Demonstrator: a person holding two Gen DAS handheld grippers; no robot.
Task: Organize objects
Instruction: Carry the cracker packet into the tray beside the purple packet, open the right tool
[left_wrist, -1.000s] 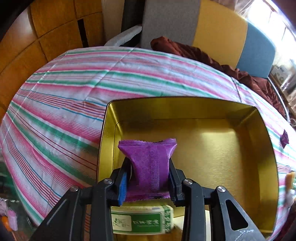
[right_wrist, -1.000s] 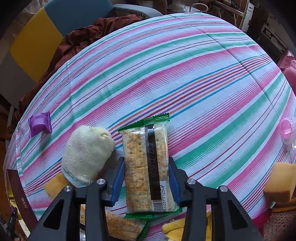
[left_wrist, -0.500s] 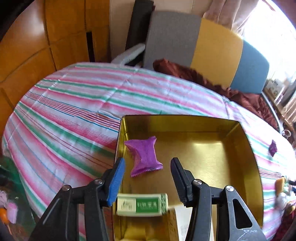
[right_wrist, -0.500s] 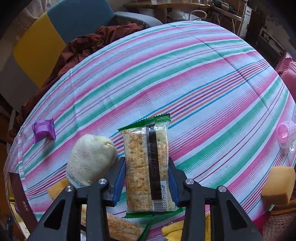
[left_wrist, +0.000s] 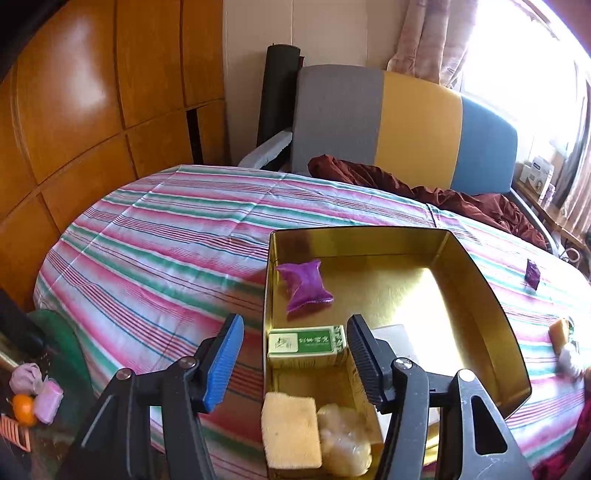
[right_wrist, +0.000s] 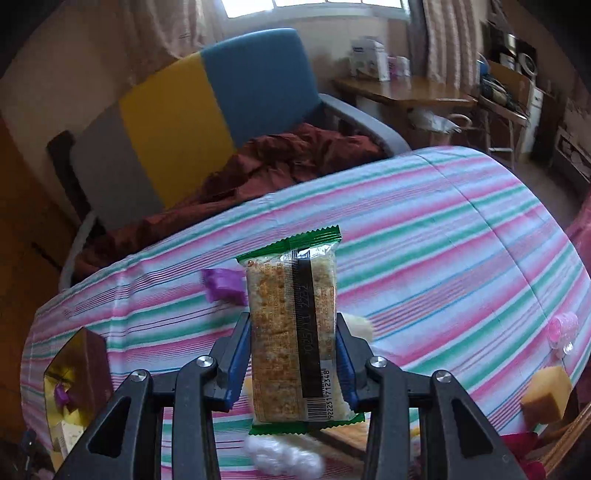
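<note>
Purple packet (left_wrist: 306, 286) dropped in gold tin (left_wrist: 480, 280), far half bare

Striped-cloth table (left_wrist: 166, 240), gold tin (left_wrist: 480, 280), purple wrapper (left_wrist: 532, 273), yellow sponge (right_wrist: 546, 398), pink, possibly plastic, roll (right_wrist: 563, 328)

Purple item (right_wrist: 223, 285) left of right tool (right_wrist: 293, 356): blurred, half hidden by cracker pack (right_wrist: 293, 332). White fluff (right_wrist: 282, 459) below: blurred.
</note>
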